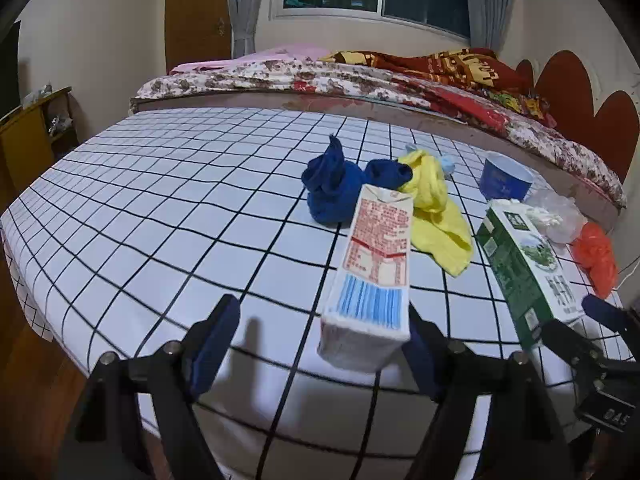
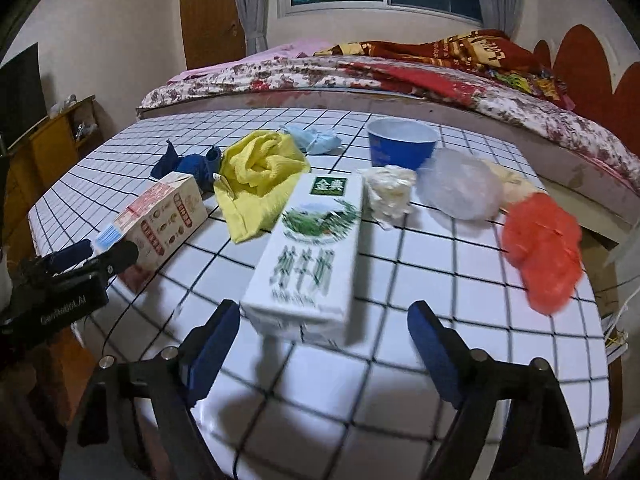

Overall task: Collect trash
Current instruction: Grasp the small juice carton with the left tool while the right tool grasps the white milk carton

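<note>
Fingers (image 1: 224, 332) spread wide; cartons (image 2: 308, 256) unheld.

Orange bag (image 2: 540, 248) blurred — blue cup (image 1: 505, 179) partly hidden.

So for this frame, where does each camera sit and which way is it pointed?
Left wrist: on the left gripper, low at the table's near edge, facing the bed; red-and-white carton between its open fingers; right gripper shows.
Right wrist: on the right gripper, same heading; green-and-white milk carton ahead of its open fingers; left gripper shows.
Shared: both cartons, yellow cloth, blue paper cup.
</note>
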`<action>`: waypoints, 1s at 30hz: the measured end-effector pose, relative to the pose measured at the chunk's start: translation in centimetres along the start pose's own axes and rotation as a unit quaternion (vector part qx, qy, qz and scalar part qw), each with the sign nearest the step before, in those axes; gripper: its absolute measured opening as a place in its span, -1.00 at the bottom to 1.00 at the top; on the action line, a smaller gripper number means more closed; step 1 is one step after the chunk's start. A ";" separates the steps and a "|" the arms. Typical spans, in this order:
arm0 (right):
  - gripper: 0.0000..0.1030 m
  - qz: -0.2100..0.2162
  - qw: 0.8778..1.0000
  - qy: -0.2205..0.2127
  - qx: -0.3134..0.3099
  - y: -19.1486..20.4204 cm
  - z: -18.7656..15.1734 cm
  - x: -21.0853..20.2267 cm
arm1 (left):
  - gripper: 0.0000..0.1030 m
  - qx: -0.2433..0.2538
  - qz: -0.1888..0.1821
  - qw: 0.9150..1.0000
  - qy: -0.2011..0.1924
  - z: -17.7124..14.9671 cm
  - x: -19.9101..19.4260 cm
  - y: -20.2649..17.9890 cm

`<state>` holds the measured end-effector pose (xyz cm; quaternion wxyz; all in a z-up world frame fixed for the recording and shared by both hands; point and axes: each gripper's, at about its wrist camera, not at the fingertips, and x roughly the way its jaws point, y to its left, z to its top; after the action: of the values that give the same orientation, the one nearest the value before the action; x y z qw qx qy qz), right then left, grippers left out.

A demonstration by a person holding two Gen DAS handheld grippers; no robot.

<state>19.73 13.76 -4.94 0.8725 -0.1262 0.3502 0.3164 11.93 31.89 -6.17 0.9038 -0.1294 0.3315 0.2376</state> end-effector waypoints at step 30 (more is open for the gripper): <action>0.10 -0.054 0.994 -0.088 -0.024 -5.9 -3.4 -12.4 | -0.33 0.069 -0.118 0.988 -0.069 -1.0 -9.1 -7.6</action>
<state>14.82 2.00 1.21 0.9128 -0.1370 0.2567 0.2866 9.21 21.92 -0.35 0.9531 -0.0885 0.2658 0.1144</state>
